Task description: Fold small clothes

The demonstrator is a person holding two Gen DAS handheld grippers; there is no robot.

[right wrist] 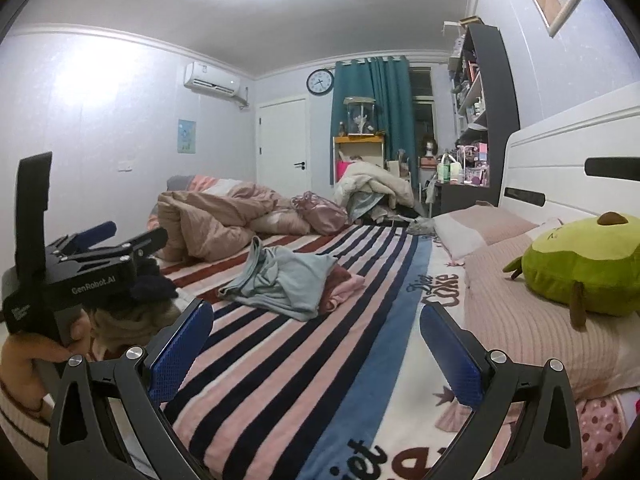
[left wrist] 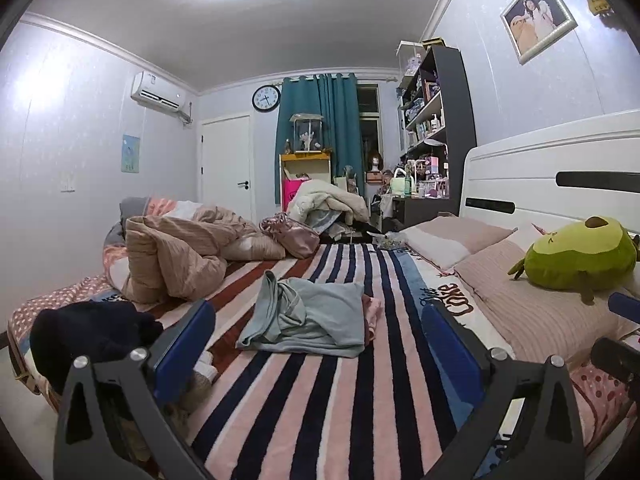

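Left wrist view: your left gripper [left wrist: 318, 344] is standing wide, blue ribbed pads apart, nothing between them, over the striped blanket [left wrist: 320, 400]. The blanket is looking fleecy, with pink, navy and white bands. The grey-blue garment [left wrist: 308, 320] is lying crumpled ahead of the jaws in mid-bed, soft knit, half flattened, with a pink garment [left wrist: 371, 316] tucked just beside its right edge. A dark pile [left wrist: 92, 336] is sitting to the left, touching the left finger's outline. A ribbed beige quilt [left wrist: 180, 260] is bunching behind it. A green plush [left wrist: 580, 256] is resting on ribbed pink pillows [left wrist: 532, 300] at right.

Right wrist view: your right gripper [right wrist: 316, 352] is also gaping wide and empty above the blanket. The grey-blue garment [right wrist: 280, 280] is lying well ahead and slightly left, the pink one [right wrist: 344, 286] touching it. The left gripper [right wrist: 124, 236] is showing at far left, your hand [right wrist: 36, 354] wrapping its handle, the dark pile [right wrist: 154, 286] just behind it. A shiny pink bag [right wrist: 320, 210] is sitting beyond the quilt [right wrist: 208, 220]; the plush [right wrist: 584, 268] is bulging at right.
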